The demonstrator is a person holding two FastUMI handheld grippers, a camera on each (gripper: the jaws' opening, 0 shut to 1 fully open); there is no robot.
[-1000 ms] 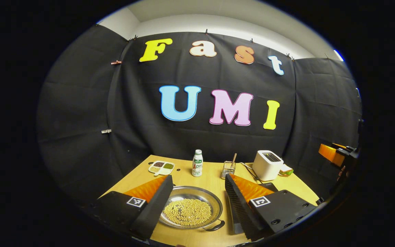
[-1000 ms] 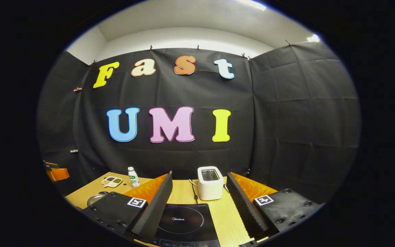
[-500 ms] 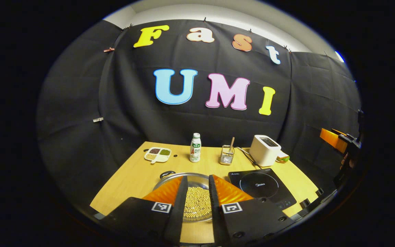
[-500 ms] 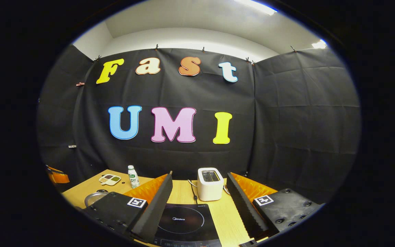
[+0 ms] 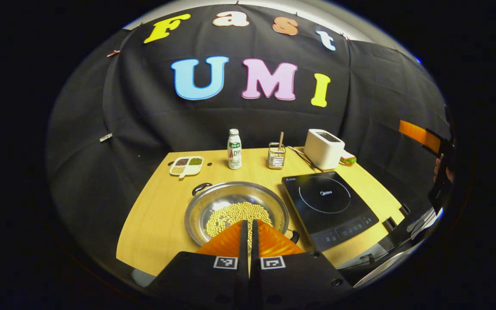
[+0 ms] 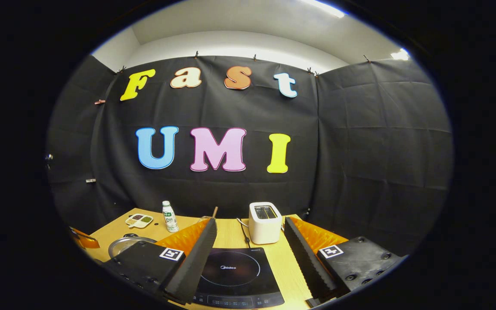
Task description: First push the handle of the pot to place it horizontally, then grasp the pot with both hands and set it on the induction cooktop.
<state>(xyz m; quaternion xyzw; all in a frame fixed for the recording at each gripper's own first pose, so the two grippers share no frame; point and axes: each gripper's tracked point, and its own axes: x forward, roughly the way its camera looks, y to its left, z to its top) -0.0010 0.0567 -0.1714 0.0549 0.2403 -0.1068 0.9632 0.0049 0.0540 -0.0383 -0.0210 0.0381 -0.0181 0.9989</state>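
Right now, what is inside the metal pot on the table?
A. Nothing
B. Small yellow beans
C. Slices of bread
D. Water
B: in the left gripper view the pot holds a heap of small yellow beans on its bottom, left of the cooktop.

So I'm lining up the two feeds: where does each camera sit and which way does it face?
Left gripper view: rides the left gripper, jaws together, looking down at the pot.
Right gripper view: rides the right gripper, jaws apart, above the induction cooktop.
Shared: pot, cooktop, toaster, bottle.
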